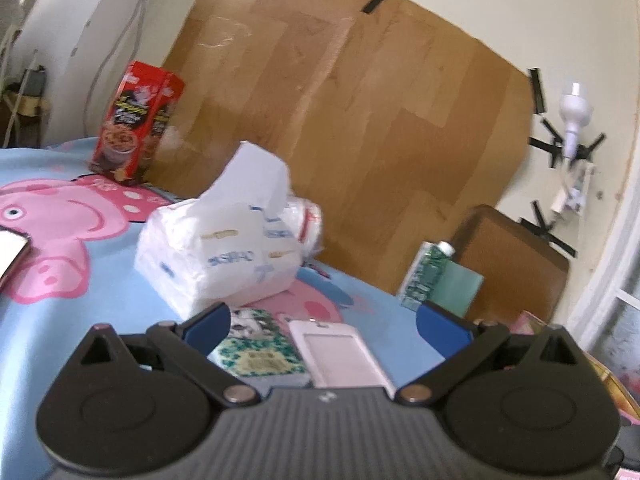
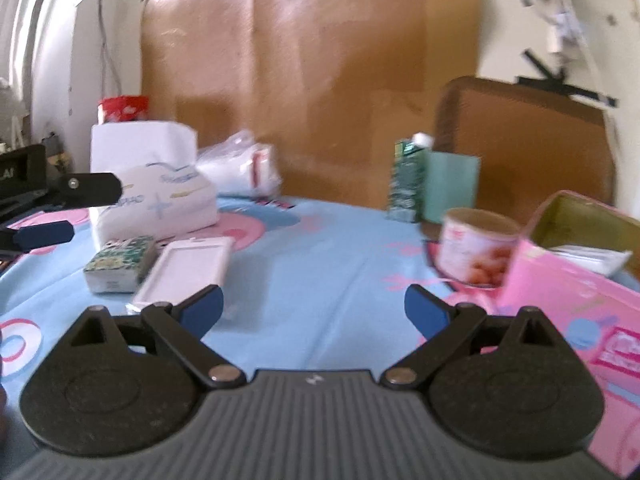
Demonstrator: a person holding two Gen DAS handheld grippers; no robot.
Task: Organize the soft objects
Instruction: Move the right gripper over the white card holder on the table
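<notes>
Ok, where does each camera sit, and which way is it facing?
Left wrist: on the left gripper, low over the table, facing the cardboard wall; tissue pack just ahead, card holder between its open blue fingers.
Right wrist: on the right gripper, further right, facing the same wall; pink box and can to the right, the left gripper at the left edge.
Shared: tissue pack, card holder, green carton.

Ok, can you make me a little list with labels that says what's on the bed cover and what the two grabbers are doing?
cover: blue cartoon pig sheet
soft things: big tissue pack, small green tissue pack
beside them: white card holder
box: open pink box, on the right
can: can next to pink box
left gripper: open, holding nothing
right gripper: open, holding nothing
</notes>
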